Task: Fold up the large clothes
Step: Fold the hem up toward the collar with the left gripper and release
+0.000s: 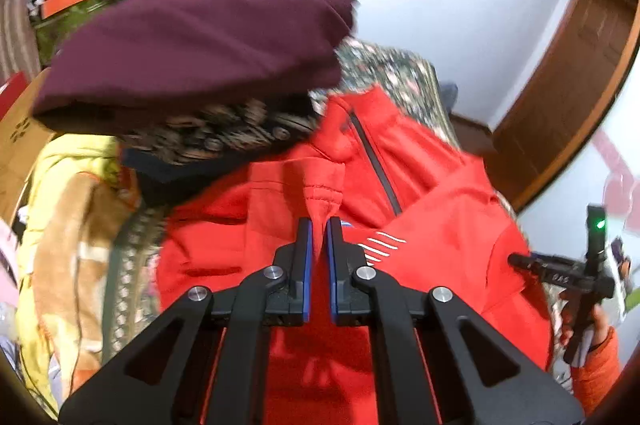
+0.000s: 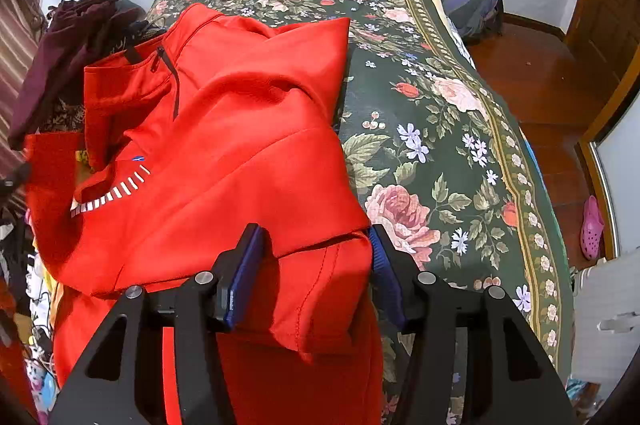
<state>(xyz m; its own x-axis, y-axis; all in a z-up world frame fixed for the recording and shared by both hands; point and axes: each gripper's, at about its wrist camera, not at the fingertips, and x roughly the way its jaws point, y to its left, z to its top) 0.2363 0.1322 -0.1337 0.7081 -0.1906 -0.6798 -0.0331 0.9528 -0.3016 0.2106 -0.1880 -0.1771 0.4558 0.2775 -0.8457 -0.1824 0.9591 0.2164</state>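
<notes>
Right now a bright red zip-neck top (image 2: pixel 240 129) lies across the near left part of a bed covered by a dark floral bedspread (image 2: pixel 440 113). The top sits collar-away from the person, its short dark zipper (image 2: pixel 170 81) running down from the neck and a fan of white stripes (image 2: pixel 116 191) on the chest. It is partly folded already: one side panel has been laid over the body, leaving a straight edge along the bedspread.

The left gripper (image 1: pixel 319 237) has its blue-lined jaws drawn nearly together on a pinched ridge of red cloth at a stitched hem or cuff (image 1: pixel 322 197), probably a sleeve end, held so that part can be carried over the body. The right gripper (image 2: pixel 316 265) stands with its jaws wide apart on either side of the lower corner of the top, a flap of red cloth between them but not clamped. It looks placed to steady or take that corner while the other side is moved.

Beyond the collar, a maroon garment (image 1: pixel 192 53) sits on a heap of other clothes at the far left, just beside the red top, likely set apart as a pile. A yellow and tan garment (image 1: pixel 68 225) hangs at the left edge. The bare wooden floor (image 2: pixel 540 77) shows to the right of the bed.
</notes>
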